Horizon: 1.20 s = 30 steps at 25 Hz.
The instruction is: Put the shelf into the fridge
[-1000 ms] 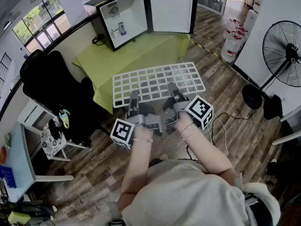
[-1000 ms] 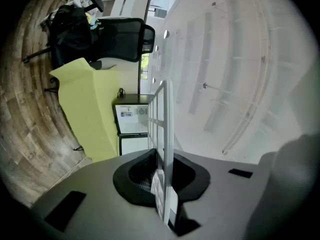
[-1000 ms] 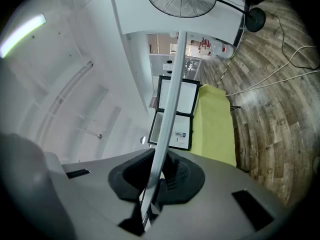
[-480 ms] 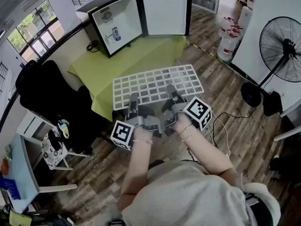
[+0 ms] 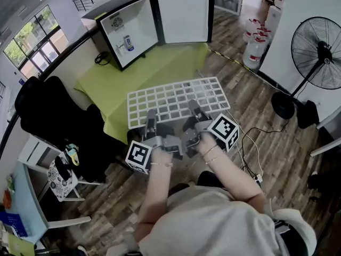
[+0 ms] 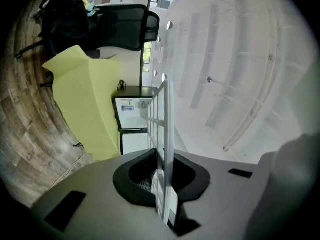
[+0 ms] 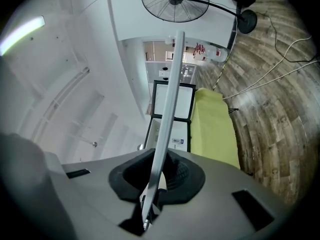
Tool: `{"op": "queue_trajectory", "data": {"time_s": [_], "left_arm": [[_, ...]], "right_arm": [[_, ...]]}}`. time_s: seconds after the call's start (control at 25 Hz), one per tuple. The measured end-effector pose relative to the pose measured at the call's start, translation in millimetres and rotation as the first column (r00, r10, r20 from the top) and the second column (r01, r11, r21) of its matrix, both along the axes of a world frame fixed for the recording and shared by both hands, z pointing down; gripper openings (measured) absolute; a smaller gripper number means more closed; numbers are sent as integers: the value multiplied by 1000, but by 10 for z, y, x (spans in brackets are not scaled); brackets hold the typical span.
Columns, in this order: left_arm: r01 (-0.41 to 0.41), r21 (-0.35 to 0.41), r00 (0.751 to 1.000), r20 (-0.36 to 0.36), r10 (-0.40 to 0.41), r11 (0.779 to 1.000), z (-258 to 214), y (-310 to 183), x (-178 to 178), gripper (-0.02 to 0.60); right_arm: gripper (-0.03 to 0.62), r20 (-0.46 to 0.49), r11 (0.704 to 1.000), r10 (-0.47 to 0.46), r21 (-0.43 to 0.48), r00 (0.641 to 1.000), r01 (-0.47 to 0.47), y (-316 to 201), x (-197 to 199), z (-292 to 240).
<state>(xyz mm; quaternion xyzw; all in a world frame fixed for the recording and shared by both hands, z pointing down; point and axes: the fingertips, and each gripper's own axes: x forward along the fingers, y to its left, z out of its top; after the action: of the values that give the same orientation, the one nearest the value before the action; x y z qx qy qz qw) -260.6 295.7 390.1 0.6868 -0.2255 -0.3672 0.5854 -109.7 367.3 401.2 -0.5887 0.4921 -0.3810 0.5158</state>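
A white wire grid shelf (image 5: pixel 176 97) is held level in front of me, over the near edge of the green-clothed table (image 5: pixel 144 68). My left gripper (image 5: pixel 151 116) is shut on the shelf's near edge. My right gripper (image 5: pixel 193 108) grips the same edge further right, its jaws closing on the wire. In the left gripper view the shelf (image 6: pixel 167 124) runs edge-on between the pads of the gripper (image 6: pixel 161 171). The right gripper view shows the same shelf (image 7: pixel 170 94) edge-on in its gripper (image 7: pixel 157 176). The small black fridge (image 5: pixel 128 33) stands open on the table's far end, its door (image 5: pixel 184 17) swung right.
A can stands inside the fridge (image 5: pixel 127 41). A black office chair (image 5: pixel 53 111) sits left of the table, with a white stool (image 5: pixel 61 169) nearer me. A standing fan (image 5: pixel 317 47) and water bottles (image 5: pixel 256 41) are at the right. Cables (image 5: pixel 250 148) lie on the wood floor.
Both grippers and the shelf have moved a little forward and up toward the table. The grip on the shelf is the same.
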Motion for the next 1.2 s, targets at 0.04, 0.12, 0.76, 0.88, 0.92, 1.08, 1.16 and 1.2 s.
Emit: {"op": "queue_trajectory", "data": {"time_s": [0.04,0.12,0.76,0.88,0.92,1.08,1.16,1.2], "left_arm": [[-3,-1,1000,-2,3,1000,4,-1,2,34],[-16,0,1000,0,16,1000,-1,-8,29,34],[-27,-14,999,31,27,1000,128,-490,310,35],[-13,-19,999,30,14,1000,154,-716,425,35],[-10,-17,999,32,11,1000,152,-769,455,35],[6,-7,999,44,-6,1000,166,-991,602,36],[21,-10,998,54,-20,1000,185,-1154,719,36],[27,-10,998,55,-26,1000,171,-1239,785,37]], "right_arm": [[43,0,1000,5,1,1000,-5,6,0,-1],[40,5,1000,19,3,1000,-19,15,18,8],[34,11,1000,5,-3,1000,-5,-489,294,101],[35,15,1000,-10,-7,1000,10,-734,416,138],[35,18,1000,-14,-7,1000,14,-794,447,150],[35,18,999,-33,-3,999,33,-1040,613,135],[34,14,999,-46,-2,999,46,-1216,746,110],[34,13,999,-53,-2,999,53,-1314,817,101]]}}
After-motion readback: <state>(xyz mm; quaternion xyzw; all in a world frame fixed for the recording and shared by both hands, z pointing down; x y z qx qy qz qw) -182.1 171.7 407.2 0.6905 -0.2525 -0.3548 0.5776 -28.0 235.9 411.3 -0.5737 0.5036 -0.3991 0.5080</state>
